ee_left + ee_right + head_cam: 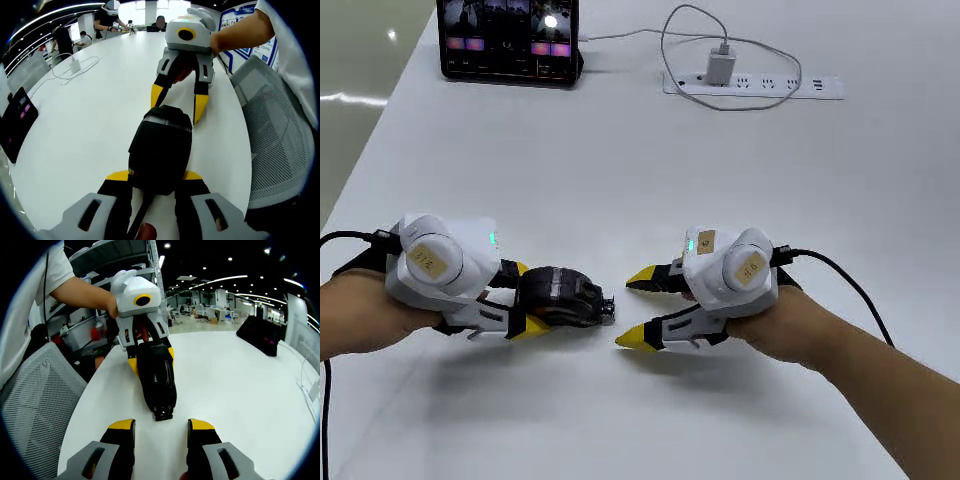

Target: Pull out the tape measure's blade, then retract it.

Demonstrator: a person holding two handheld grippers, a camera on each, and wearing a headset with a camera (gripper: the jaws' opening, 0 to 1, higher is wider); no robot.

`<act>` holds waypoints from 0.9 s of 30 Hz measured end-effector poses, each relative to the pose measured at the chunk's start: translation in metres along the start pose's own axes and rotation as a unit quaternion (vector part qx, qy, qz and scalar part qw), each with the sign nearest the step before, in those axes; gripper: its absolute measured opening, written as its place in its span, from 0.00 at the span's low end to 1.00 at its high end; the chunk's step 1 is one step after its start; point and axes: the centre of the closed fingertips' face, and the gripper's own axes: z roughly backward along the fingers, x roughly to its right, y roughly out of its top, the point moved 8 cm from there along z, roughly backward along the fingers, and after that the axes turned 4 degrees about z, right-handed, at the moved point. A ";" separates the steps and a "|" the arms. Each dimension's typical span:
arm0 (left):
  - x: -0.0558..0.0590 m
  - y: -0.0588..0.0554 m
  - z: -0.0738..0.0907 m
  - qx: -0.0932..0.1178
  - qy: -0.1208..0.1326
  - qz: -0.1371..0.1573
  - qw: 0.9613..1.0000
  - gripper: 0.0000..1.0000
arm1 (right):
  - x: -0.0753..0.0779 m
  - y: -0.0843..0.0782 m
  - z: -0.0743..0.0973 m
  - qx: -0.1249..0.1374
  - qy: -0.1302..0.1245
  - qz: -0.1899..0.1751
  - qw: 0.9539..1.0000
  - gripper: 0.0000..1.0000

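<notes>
Currently the black, rounded-case tape measure [563,297] sits low on the white surface [620,180], near the person's side of it. It is pinched across its body by the left tongs [525,298], whose yellow tips press on either flank. The blade is not yet drawn out. Only the small metal end hook [163,415] pokes from the case mouth, pointing at the right tongs [161,426]. These are spread and hold nothing; they are just beside the hook without touching it, and it lines up roughly with the gap between them.

The likeliest trouble is the catch itself. The hook looks thin and short, so the tips may close in front of it or slide off as the pull begins. A pull off the blade's line could also twist the rounded case in the left grip. Letting go of a long blade all at once would make it whip back.

Farther out, a dark tablet [510,40] and a white power strip [760,85] stand well apart at the far edge.
</notes>
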 end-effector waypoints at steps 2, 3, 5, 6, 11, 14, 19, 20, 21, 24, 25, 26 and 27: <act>0.000 0.000 0.000 -0.001 -0.001 -0.001 1.000 0.28 | 0.000 -0.001 -0.002 0.000 0.002 0.001 1.000 0.38; 0.000 0.000 0.000 -0.001 -0.001 -0.001 1.000 0.28 | 0.000 -0.001 -0.002 0.000 0.002 0.002 1.000 0.37; 0.000 0.000 0.000 -0.001 -0.001 0.000 1.000 0.28 | 0.001 -0.001 -0.004 0.000 0.003 0.001 1.000 0.36; 0.000 0.000 0.000 -0.001 -0.001 0.000 1.000 0.28 | 0.001 -0.002 -0.004 -0.001 0.002 0.001 1.000 0.35; 0.000 0.000 0.000 -0.002 -0.001 -0.001 1.000 0.28 | 0.003 0.001 -0.007 0.004 -0.001 0.008 1.000 0.30; 0.000 0.000 0.000 -0.002 -0.001 -0.001 1.000 0.28 | 0.004 0.003 -0.009 0.005 0.000 0.009 1.000 0.29; 0.000 0.000 0.000 -0.002 0.000 -0.001 1.000 0.27 | 0.003 0.005 -0.013 0.006 0.003 0.010 1.000 0.27; 0.000 0.000 0.000 -0.003 0.000 -0.001 1.000 0.27 | 0.003 0.005 -0.013 0.007 0.003 0.011 1.000 0.26; 0.000 0.000 0.000 -0.003 0.000 -0.001 1.000 0.27 | 0.004 0.006 -0.013 0.008 0.002 0.012 1.000 0.26; -0.001 0.000 0.000 -0.004 0.000 -0.002 1.000 0.27 | 0.004 0.007 -0.015 0.009 0.002 0.013 1.000 0.25; -0.001 0.000 0.000 -0.004 0.000 -0.002 1.000 0.27 | 0.004 0.006 -0.015 0.009 0.003 0.014 1.000 0.24; -0.001 0.000 0.000 -0.004 0.000 -0.002 1.000 0.27 | 0.004 0.006 -0.016 0.009 0.003 0.016 1.000 0.23; -0.001 0.000 0.000 -0.005 0.000 -0.003 1.000 0.27 | 0.005 0.006 -0.016 0.009 0.004 0.017 1.000 0.23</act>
